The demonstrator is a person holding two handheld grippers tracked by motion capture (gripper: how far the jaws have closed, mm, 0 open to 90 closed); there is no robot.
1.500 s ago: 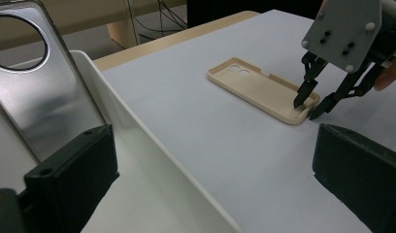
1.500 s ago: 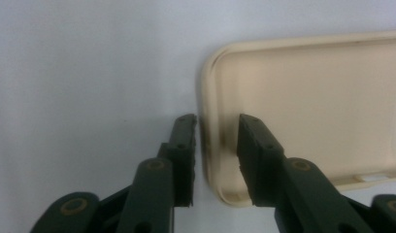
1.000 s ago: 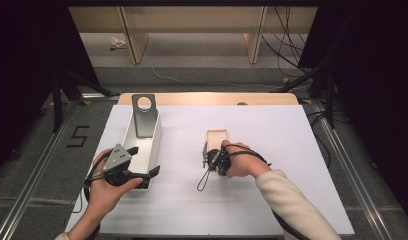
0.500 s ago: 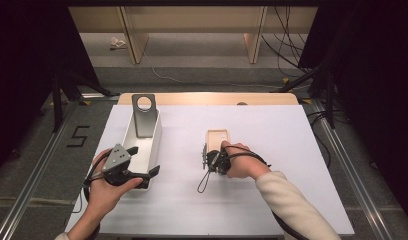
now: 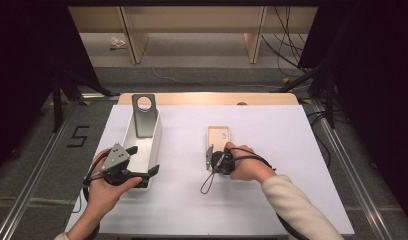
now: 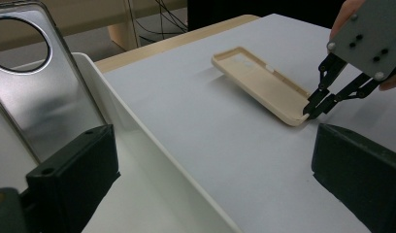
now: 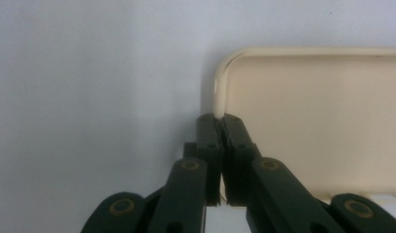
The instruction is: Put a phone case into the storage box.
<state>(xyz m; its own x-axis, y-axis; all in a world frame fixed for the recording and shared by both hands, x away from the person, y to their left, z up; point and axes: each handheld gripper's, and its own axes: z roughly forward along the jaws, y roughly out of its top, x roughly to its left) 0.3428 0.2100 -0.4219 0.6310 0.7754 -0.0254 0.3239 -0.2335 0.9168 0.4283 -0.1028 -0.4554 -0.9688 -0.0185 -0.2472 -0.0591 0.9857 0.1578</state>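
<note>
— Where did we find the phone case (image 5: pixel 219 139)?
— Flat on the table (image 5: pixel 292 150), near its middle, with the right gripper (image 5: pixel 210 158) at its near edge.
— And the tray (image 5: pixel 151 145)?
— Well to the left, with a metal plate (image 5: pixel 144 117) leaning in its far end. The left gripper (image 5: pixel 142 167) sat at the tray's near end.

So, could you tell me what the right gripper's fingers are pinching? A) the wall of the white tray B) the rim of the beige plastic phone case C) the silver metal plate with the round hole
B: the right gripper is shut on the near rim of the beige plastic phone case, which lies on the white table.
</note>
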